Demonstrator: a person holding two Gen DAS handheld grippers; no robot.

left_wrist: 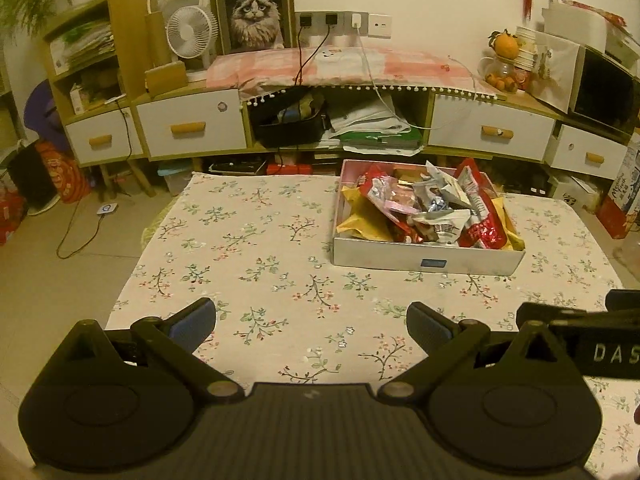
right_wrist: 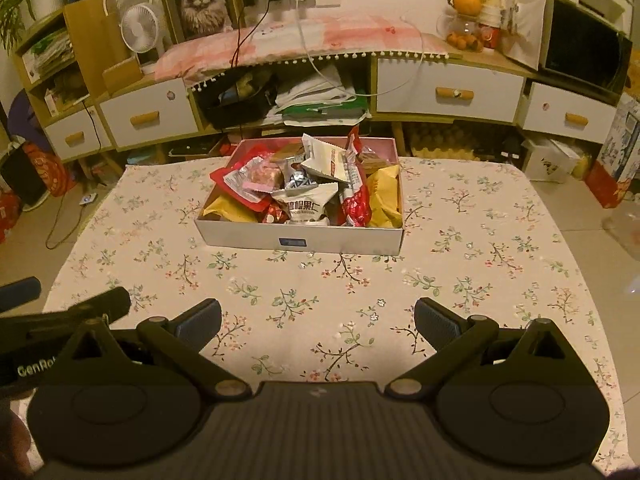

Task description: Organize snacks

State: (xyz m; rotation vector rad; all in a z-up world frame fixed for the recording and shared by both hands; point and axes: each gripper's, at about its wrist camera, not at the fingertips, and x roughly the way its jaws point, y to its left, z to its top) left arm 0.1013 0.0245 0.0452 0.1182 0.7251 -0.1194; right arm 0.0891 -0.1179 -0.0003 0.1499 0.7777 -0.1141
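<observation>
Cardboard box [right_wrist: 300, 236] heaped with snack packets [right_wrist: 308, 184] lies well ahead of the right gripper [right_wrist: 318, 320], long side across its empty, wide-spread jaws, while from the left gripper [left_wrist: 312, 320], likewise spread and empty, it sits ahead-right.

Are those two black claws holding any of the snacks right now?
No. The left gripper and the right gripper are open, empty, above the tablecloth.

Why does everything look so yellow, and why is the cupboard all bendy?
Left wrist view: warm indoor light tints the tablecloth yellow, and the fisheye lens bows the drawer cabinet. Right wrist view: same tint, dark rounded corners, and glare on the shiny snack wrappers.
</observation>
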